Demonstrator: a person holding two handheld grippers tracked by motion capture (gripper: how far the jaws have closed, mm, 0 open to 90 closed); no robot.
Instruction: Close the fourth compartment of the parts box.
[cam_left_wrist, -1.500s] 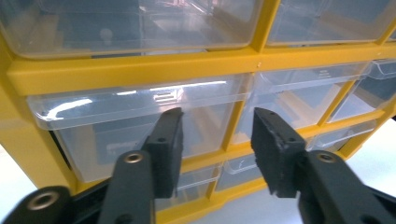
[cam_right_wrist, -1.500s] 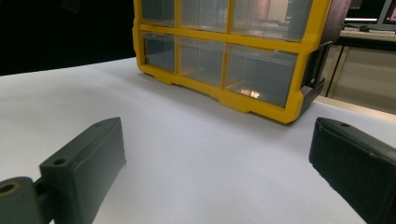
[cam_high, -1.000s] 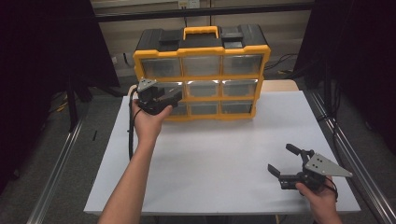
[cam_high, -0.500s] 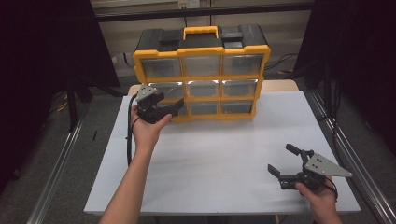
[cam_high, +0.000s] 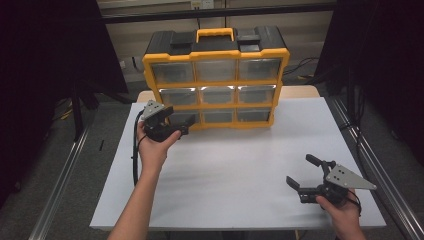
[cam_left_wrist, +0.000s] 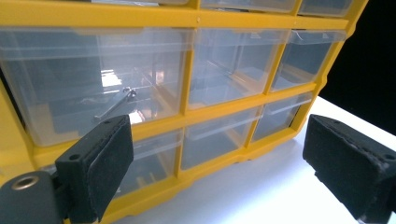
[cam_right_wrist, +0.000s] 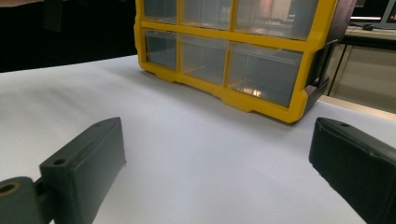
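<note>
Left hand-held gripper (cam_high: 184, 125), jaws spread wide, sits right at the yellow drawer box's (cam_high: 216, 75) lower-left drawer (cam_left_wrist: 140, 161); right one is far.

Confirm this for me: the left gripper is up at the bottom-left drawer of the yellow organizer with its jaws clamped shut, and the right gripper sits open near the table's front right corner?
Not quite. The left gripper is at the bottom-left drawer of the yellow organizer, but its jaws stand wide open, not clamped; the left gripper view shows both pads far apart with nothing between them. The right gripper does sit open near the front right corner of the table.
</note>
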